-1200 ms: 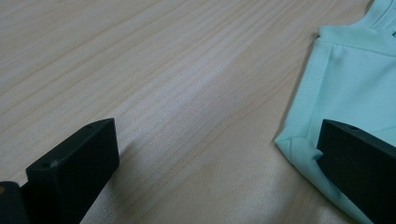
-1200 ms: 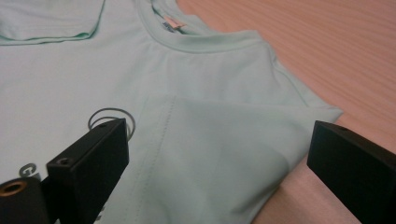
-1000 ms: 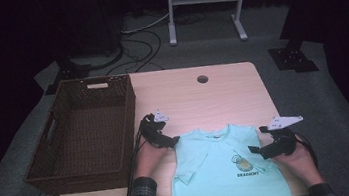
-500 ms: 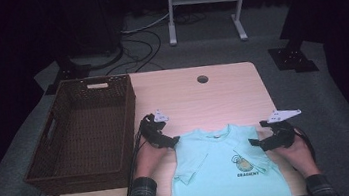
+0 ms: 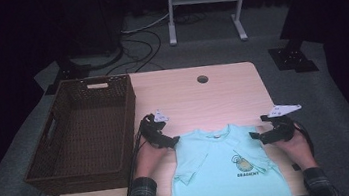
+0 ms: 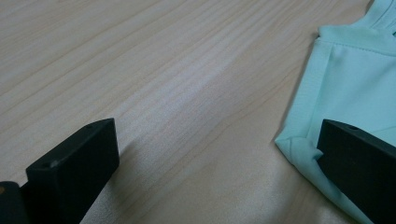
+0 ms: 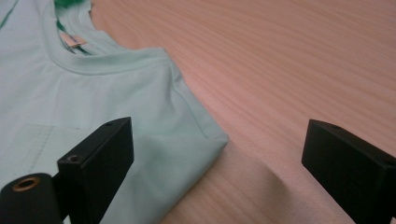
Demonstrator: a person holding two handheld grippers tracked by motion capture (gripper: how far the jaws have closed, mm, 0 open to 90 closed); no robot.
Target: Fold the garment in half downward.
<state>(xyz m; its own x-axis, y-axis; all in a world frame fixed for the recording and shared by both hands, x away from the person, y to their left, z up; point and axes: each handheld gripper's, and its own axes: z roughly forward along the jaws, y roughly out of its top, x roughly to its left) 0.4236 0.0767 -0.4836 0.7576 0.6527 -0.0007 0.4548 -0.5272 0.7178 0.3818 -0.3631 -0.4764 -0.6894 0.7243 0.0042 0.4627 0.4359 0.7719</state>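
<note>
Right gripper point(image 5: 260, 136) shifted inward, jaws gaping but just narrowing, mint T-shirt point(image 7: 93, 107) shoulder corner between them, ungrasped. Left gripper point(image 5: 170, 141) unmoved, jaws released, sleeve fold beside one jaw. Grasp likely next.

One camera sits high up and looks down on the whole table point(image 5: 222, 92). Two more ride low on the hand tools, very close to the wood. All three see the light green shirt point(image 5: 221, 168), each low one at a shoulder corner.
</note>
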